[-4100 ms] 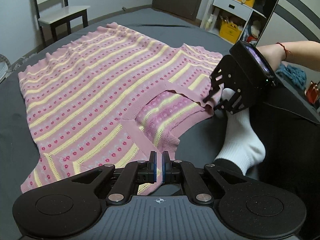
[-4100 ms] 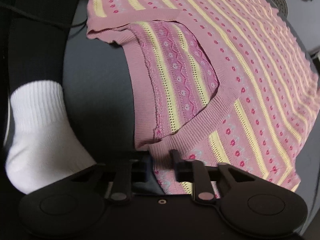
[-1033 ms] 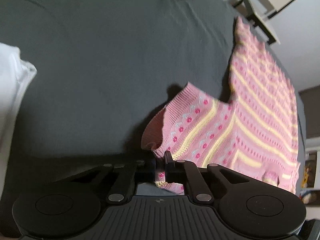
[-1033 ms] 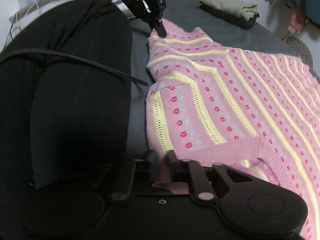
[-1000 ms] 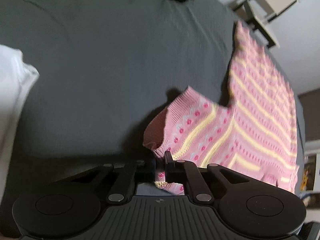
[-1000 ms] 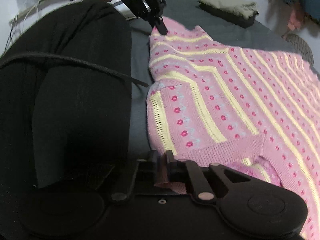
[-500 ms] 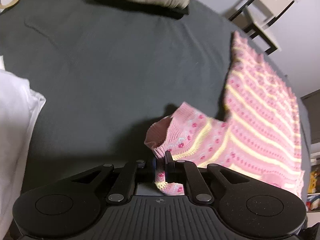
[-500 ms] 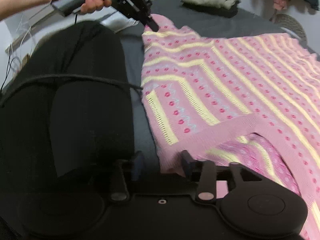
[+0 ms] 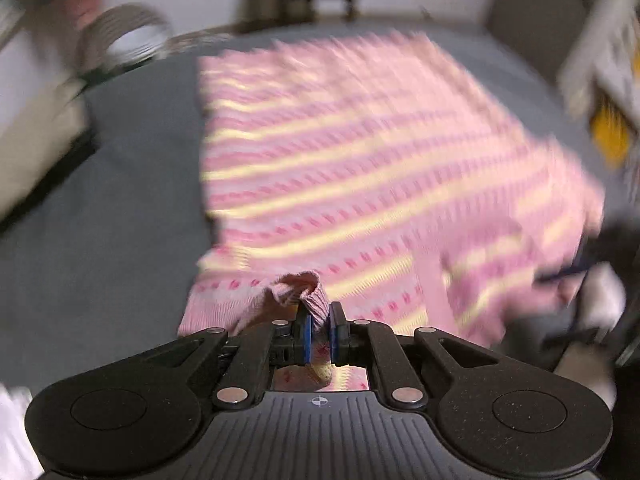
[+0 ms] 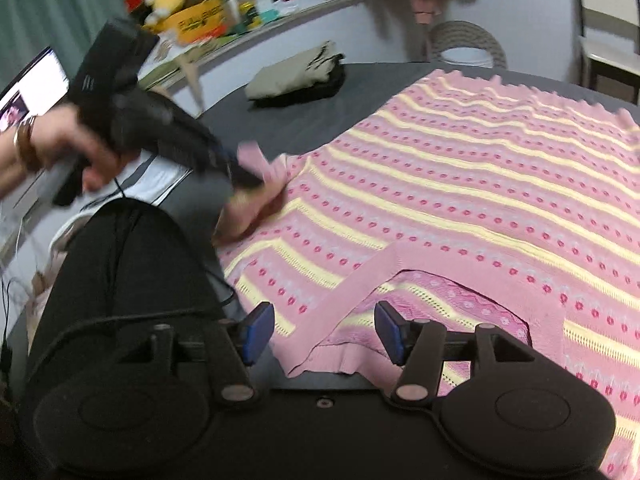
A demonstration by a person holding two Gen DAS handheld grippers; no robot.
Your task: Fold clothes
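pinching a bunched bit of ribbed edge, the left gripper (image 9: 319,334) has its jaws pressed together on the pink sweater (image 9: 360,160), with the cloth puckered up just in front of its blue pads; from the right wrist view the same gripper (image 10: 244,178), held in a hand (image 10: 76,148), lifts a small flap at the garment's near left corner. the right gripper (image 10: 324,334) stands spread wide, its fingers either side of the pink neckband and gripping nothing. judging from how things lie, the task is at an early stage: the sweater is spread out flat on the dark grey bed surface (image 10: 288,120), no fold across the body shows, and the corner in the left jaws looks like the start of a first fold, so nearly all the folding is left. the garment is a knit in pink with yellow stripes and rows of darker pink dots, a v-shaped neckline nearest the right gripper showing the inner layer. the left view is blurred. a folded olive garment (image 10: 296,72) lies well apart at the far side.
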